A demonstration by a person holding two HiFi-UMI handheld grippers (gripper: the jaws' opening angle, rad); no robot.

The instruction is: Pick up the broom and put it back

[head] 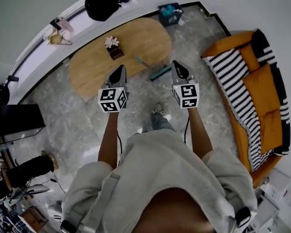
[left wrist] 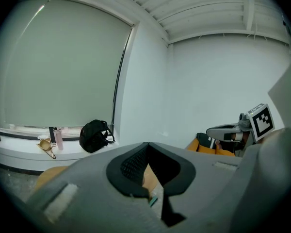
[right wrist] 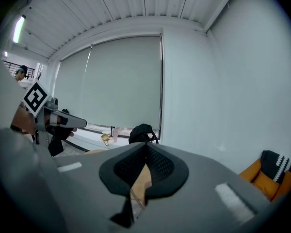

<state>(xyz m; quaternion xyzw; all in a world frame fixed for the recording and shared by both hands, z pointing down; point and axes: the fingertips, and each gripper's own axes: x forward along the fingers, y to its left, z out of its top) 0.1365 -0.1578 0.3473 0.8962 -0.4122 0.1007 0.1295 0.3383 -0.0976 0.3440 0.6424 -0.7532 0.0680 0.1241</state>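
Both are clenched shut with nothing in them: left gripper [head: 120, 69] and right gripper [head: 177, 65], side by side and pointing forward. The broom [head: 159, 73] lies on the floor just ahead, between them and nearer the right one, beside the wooden table [head: 94, 69]. Looks like the approach step, no pickup yet. Next it needs one gripper's jaws spread, lowered, and closed on the handle.

- The worktop [head: 136, 40] stands on the floor [head: 72, 115], just in front of the window ledge [head: 34, 64].
- A small box [head: 115, 50] sits near the worktop's middle.
- The broom [head: 160, 73] lies at the worktop's near right edge, handle toward the worktop.
- A backpack [head: 104, 1] rests on the ledge, behind the worktop.
- A sofa [head: 254, 91] stands well apart on the right, with a bin [head: 170, 14] in the far corner.
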